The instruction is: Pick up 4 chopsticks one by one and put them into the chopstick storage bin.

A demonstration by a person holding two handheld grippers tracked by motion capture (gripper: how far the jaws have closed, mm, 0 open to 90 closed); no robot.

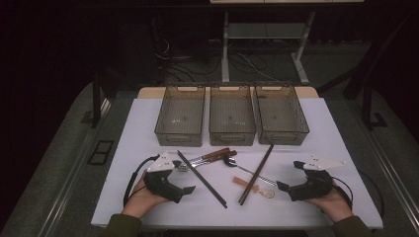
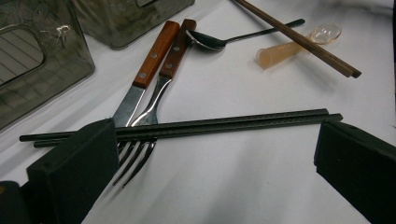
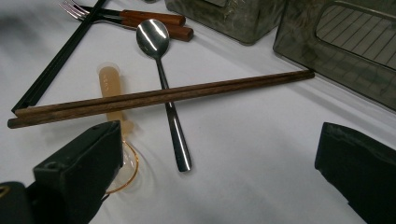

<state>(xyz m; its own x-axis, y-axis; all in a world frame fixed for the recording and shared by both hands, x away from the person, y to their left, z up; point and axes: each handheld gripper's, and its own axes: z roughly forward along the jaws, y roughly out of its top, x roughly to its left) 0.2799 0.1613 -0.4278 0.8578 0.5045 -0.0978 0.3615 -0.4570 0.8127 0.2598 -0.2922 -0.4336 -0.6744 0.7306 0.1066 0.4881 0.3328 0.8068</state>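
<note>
Cutlery lies loose on the white table (image 1: 321, 133). A black pair of chopsticks (image 1: 201, 178) crosses the tines of a wood-handled fork (image 2: 164, 77), with a wood-handled knife (image 2: 145, 70) beside it. A brown pair of chopsticks (image 1: 257, 174) lies over a metal spoon (image 3: 163, 84) and a translucent plastic spoon (image 3: 109, 81). My left gripper (image 1: 184, 176) rests at the front left, open, its jaws either side of the black chopsticks (image 2: 224, 122) without touching them. My right gripper (image 1: 288, 175) rests at the front right, open, facing the brown chopsticks (image 3: 163, 98).
Three clear grey bins stand side by side at the back: left (image 1: 179, 136), middle (image 1: 231, 137), right (image 1: 284, 136). A hand holds each gripper near the table's front edge. Beyond the table stands a desk frame with cables on a dark floor.
</note>
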